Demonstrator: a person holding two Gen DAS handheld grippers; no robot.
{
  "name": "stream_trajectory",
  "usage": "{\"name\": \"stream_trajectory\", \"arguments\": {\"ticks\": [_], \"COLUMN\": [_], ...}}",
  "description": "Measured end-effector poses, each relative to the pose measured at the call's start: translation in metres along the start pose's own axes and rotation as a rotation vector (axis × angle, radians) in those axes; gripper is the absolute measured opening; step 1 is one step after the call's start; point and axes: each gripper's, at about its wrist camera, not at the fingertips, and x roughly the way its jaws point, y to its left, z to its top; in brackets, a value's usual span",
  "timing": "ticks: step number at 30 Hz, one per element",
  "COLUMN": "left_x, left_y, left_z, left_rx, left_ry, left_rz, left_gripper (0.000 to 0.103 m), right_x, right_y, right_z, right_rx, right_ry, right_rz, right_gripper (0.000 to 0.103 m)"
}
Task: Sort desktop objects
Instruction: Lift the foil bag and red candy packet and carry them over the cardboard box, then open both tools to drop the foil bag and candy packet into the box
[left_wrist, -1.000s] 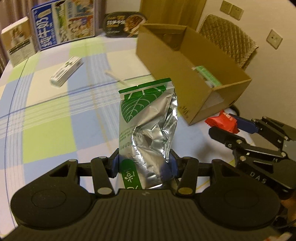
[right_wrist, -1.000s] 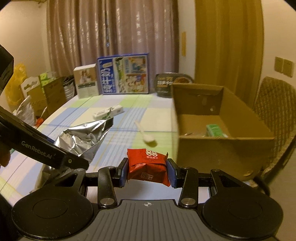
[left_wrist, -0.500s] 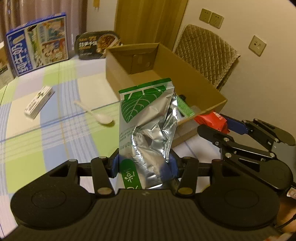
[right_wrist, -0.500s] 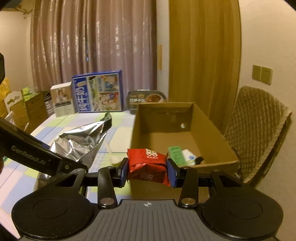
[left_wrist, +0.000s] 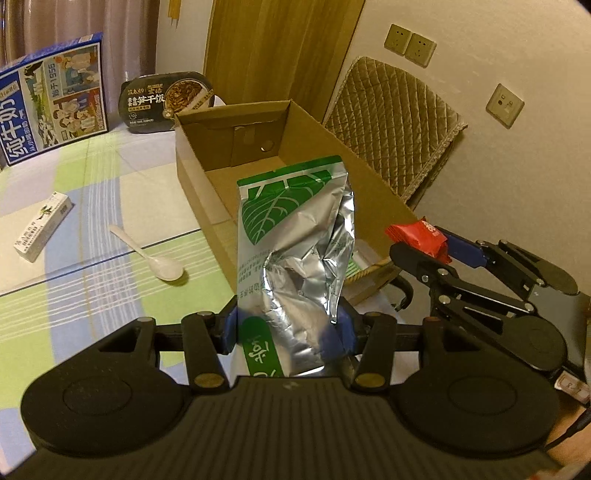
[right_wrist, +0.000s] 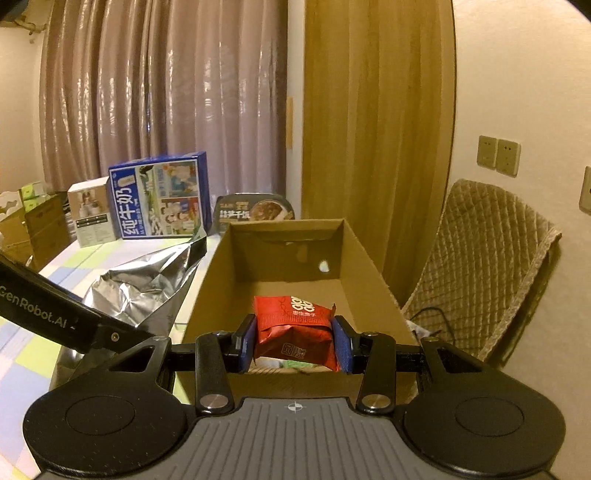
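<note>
Left gripper (left_wrist: 288, 328) clamped on upright silver-green pouch (left_wrist: 295, 240); right gripper (right_wrist: 294, 345) clamped on red snack packet (right_wrist: 295, 328), near end of cardboard box (right_wrist: 365, 266).

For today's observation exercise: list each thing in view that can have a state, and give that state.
Left gripper: shut on foil pouch
Foil pouch: held, crumpled
Right gripper: shut on red packet
Red packet: held, sealed
Cardboard box: open
White spoon: lying on table
</note>
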Motion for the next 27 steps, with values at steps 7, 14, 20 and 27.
{"name": "stream_trajectory", "arguments": {"ticks": [7,14,20,27], "left_x": [0.011,0.018,0.025,0.04], "left_y": [-0.001,-0.003,-0.004,0.0], "left_z": [0.005,0.011,0.02,0.037], "left_rx": [-0.029,-0.043,-0.055,-0.076], "left_ry": [0.013,0.021,0.021,0.025], "left_rz": [-0.015,-0.024,-0.03,-0.019], "left_gripper": [0.046,0.046,0.046,0.046], "right_x": [0.008,0.016,0.023,0.041], "right_y": [-0.009,-0.014,-0.019,-0.032], "right_z": [0.002,0.002,0.005,0.02], "right_rx": [0.007,0.015,0.008,0.002], "right_ry": [0.006,0.016,0.017,0.014], "right_rz": [-0.004,-0.001,-0.001,-0.001], "right_gripper": [0.04,0.04,0.04,0.04]}}
